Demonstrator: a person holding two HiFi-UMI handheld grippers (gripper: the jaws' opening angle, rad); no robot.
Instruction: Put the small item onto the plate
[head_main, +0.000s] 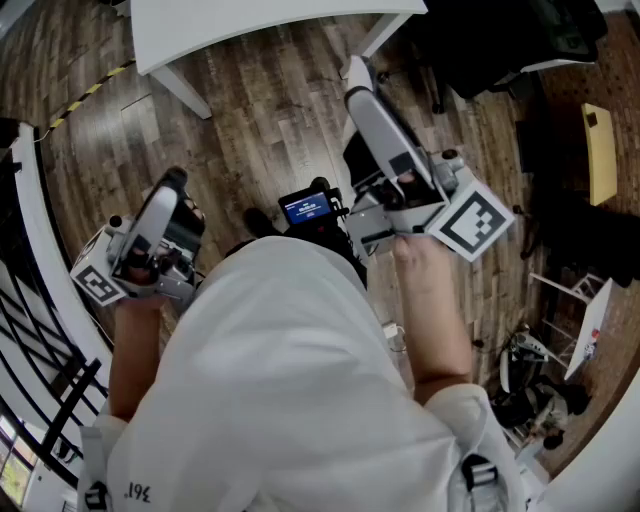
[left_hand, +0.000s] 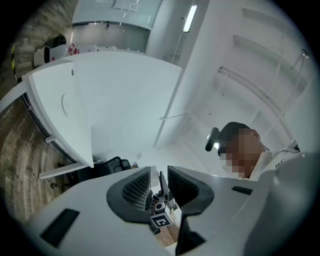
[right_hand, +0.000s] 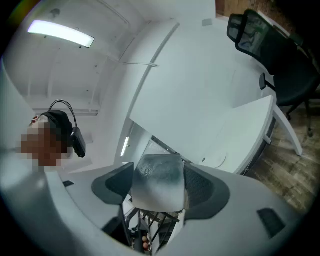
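The person, in a white shirt (head_main: 290, 400), stands on a brown wooden plank floor (head_main: 270, 130) and holds both tools up in front of the body, well apart from each other. The right gripper (right_hand: 159, 186) has its dark ribbed jaws spread wide and pressed against the two sides of a grey, cloudy, squarish small item (right_hand: 157, 180). The item fills the whole gap between the pads and sticks out past their tips, clear of any surface. The left gripper (left_hand: 159, 184) carries nothing: its jaws stand at a narrow slit, pads not touching, and through that slit the other tool's marker cube shows far off. In the head view the left tool sits at the lower left beside the shirt, while the right one reaches toward the top centre. A small black device with a lit blue screen (head_main: 307, 210) lies between them. A white table (head_main: 250, 30) stands beyond the grippers, and a black office chair (right_hand: 270, 55) is next to its far edge.
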